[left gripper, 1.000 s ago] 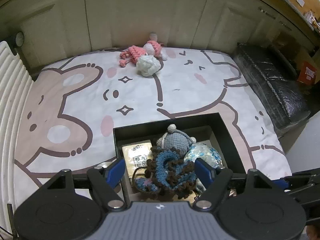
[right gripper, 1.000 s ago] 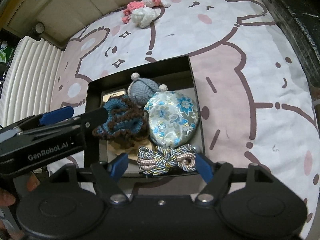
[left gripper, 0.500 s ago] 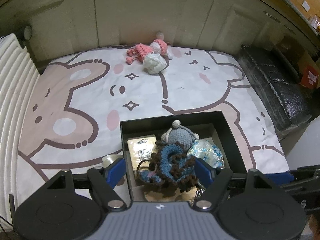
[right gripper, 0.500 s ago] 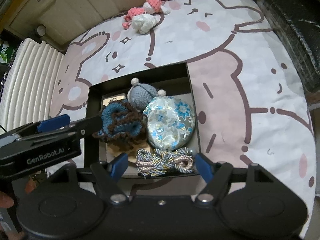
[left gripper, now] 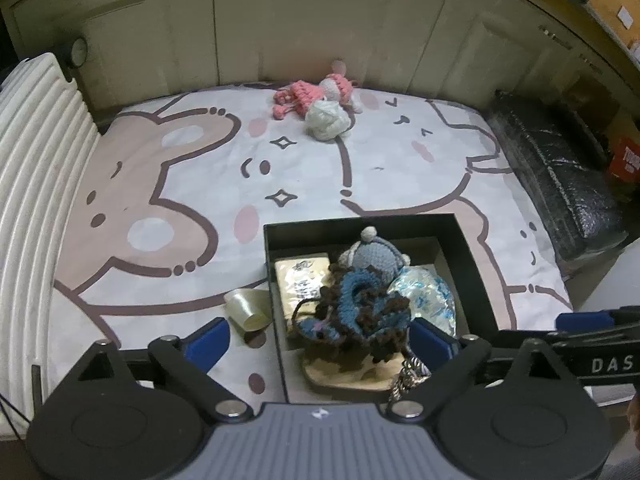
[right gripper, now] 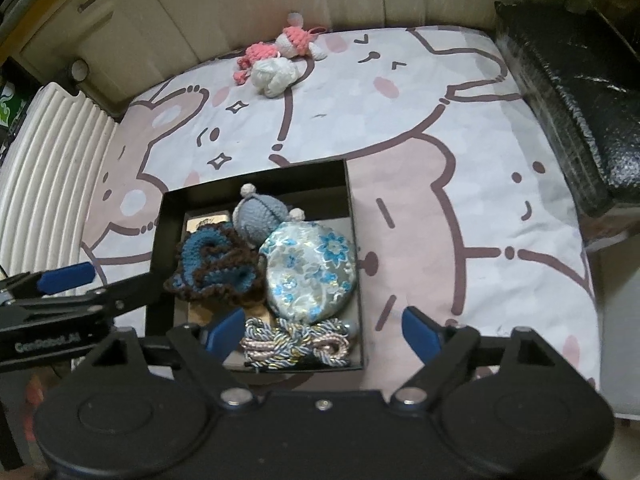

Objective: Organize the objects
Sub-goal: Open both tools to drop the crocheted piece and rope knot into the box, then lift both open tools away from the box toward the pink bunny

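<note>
A black open box [left gripper: 276, 256] [right gripper: 156, 240] sits on the near part of the bunny-print cloth. It holds a blue-brown crochet piece [left gripper: 356, 308] [right gripper: 216, 264], a grey crochet ball [left gripper: 374, 258] [right gripper: 260, 216], a blue floral pouch [left gripper: 428, 296] [right gripper: 312, 272], a braided cord knot [right gripper: 296, 344] and a cream packet [left gripper: 300, 280]. My left gripper [left gripper: 320, 340] is open above the box's near edge, empty. My right gripper [right gripper: 324, 330] is open over the cord knot, empty.
A pink crochet toy [left gripper: 304, 94] [right gripper: 276, 46] and a white crochet ball [left gripper: 326, 122] [right gripper: 276, 76] lie at the cloth's far edge. A tape roll [left gripper: 248, 308] lies left of the box. A black padded bundle [left gripper: 560, 184] [right gripper: 576, 92] lies right; a white ribbed radiator [left gripper: 28, 184] left.
Both grippers have drawn back and up from the box. The blue-brown crochet piece stays in the box. Both stay open.
</note>
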A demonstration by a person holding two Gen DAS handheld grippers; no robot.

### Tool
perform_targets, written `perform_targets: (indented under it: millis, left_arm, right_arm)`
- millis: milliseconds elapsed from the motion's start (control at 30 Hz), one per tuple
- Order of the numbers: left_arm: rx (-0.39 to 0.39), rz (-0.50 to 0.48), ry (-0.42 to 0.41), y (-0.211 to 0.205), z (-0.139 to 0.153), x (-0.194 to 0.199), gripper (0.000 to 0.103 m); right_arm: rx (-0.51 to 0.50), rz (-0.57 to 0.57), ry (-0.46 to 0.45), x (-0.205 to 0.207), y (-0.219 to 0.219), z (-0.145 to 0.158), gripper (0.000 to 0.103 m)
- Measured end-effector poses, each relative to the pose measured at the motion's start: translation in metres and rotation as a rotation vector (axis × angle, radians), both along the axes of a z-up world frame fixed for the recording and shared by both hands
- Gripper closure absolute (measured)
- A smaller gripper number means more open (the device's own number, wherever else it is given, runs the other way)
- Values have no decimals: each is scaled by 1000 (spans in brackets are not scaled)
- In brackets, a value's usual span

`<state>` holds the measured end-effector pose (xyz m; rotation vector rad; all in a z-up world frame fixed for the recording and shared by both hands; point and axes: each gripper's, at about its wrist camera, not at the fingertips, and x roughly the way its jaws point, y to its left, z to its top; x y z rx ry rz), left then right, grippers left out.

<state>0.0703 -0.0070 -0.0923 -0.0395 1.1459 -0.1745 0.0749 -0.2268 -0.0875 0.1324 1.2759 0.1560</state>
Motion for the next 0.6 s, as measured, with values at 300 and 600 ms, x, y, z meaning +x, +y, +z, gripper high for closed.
perform_targets:
  millis: [300, 600]
  left_arm:
    - [55, -20, 30, -3, -3, -5, 0]
    - [50, 12, 35, 0, -7, -2, 0]
  right_arm:
    - [-43, 20, -8, -2, -4, 1, 0]
    - [-59, 0, -36, 3, -15, -4, 0]
